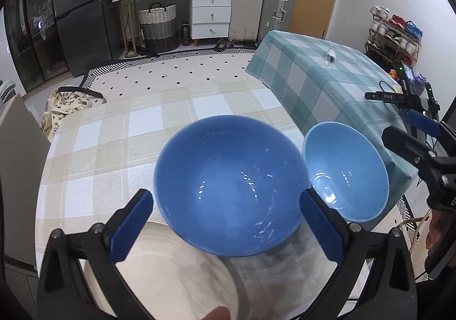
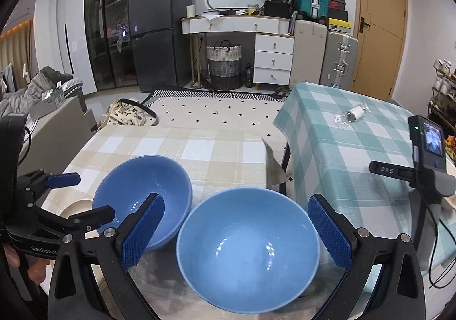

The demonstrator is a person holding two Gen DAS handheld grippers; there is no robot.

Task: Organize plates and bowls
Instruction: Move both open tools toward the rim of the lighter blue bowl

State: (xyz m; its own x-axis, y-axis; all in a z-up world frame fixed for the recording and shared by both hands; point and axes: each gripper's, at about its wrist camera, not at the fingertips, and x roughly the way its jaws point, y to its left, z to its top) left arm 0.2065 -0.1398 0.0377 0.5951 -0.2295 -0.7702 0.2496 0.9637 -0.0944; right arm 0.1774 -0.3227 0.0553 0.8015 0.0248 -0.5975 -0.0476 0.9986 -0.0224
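A dark blue bowl [image 1: 230, 186] stands on the beige checked tablecloth [image 1: 114, 143], between the wide-open fingers of my left gripper [image 1: 225, 223], which is empty. A lighter blue bowl [image 1: 346, 170] stands to its right. A white plate [image 1: 176, 277] lies under the left gripper, by the dark bowl's near left side. In the right wrist view the light blue bowl [image 2: 248, 248] sits between the open fingers of my right gripper [image 2: 236, 231], also empty. The dark blue bowl [image 2: 142, 194] is to its left, and a sliver of the white plate [image 2: 77, 206] shows beyond the left gripper.
A second table with a green checked cloth [image 2: 342, 143] adjoins on the right, with a small wrapped object [image 2: 352, 115] and a phone on a stand [image 2: 430, 149]. A patterned bag [image 2: 128, 115] lies on the floor past the table's far edge.
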